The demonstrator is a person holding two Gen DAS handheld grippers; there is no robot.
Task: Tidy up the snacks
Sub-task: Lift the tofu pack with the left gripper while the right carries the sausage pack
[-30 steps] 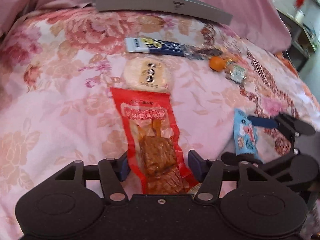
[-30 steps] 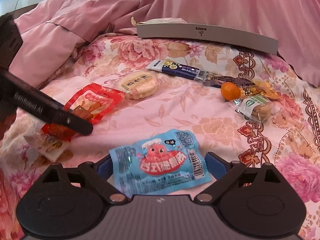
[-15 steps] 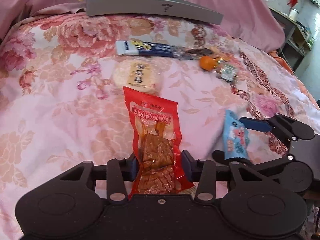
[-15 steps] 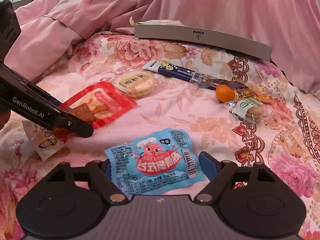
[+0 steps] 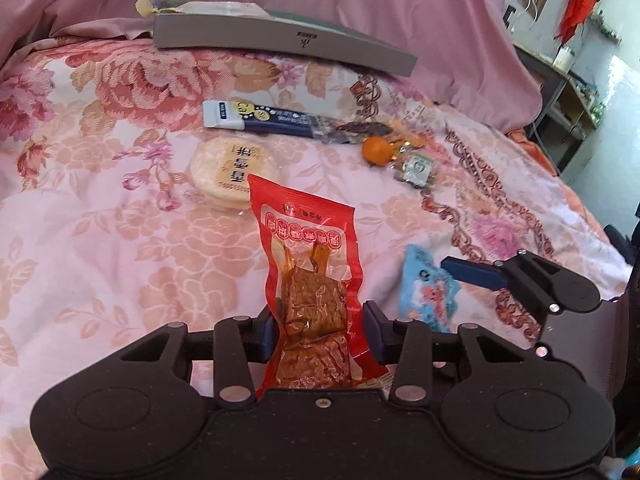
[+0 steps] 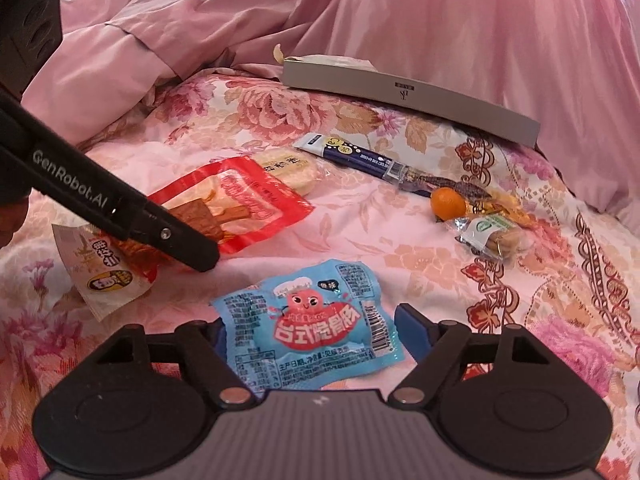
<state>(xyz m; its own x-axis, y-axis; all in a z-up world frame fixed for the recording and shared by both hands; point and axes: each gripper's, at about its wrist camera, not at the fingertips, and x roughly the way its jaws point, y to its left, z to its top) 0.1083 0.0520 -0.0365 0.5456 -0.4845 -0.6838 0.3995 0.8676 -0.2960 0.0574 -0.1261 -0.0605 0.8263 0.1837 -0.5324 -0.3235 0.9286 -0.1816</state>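
Observation:
My left gripper (image 5: 318, 332) is shut on a red packet of brown dried tofu (image 5: 308, 280) and holds it lifted off the bedspread; the packet also shows in the right wrist view (image 6: 236, 204). My right gripper (image 6: 310, 334) is shut on a blue snack packet (image 6: 308, 328) with a pink octopus print, also seen in the left wrist view (image 5: 426, 292). A grey open box (image 5: 280, 38) lies at the back of the bed.
On the flowered bedspread lie a round rice cracker (image 5: 228, 172), a dark blue stick packet (image 5: 264, 120), a small orange (image 5: 376, 150), a clear-wrapped biscuit (image 6: 494, 234) and a beige snack packet (image 6: 100, 276). Pink quilt rises behind. A shelf (image 5: 568, 92) stands far right.
My left gripper closed onto the red tofu packet and lifted it up. My right gripper closed in on the blue packet and rose slightly.

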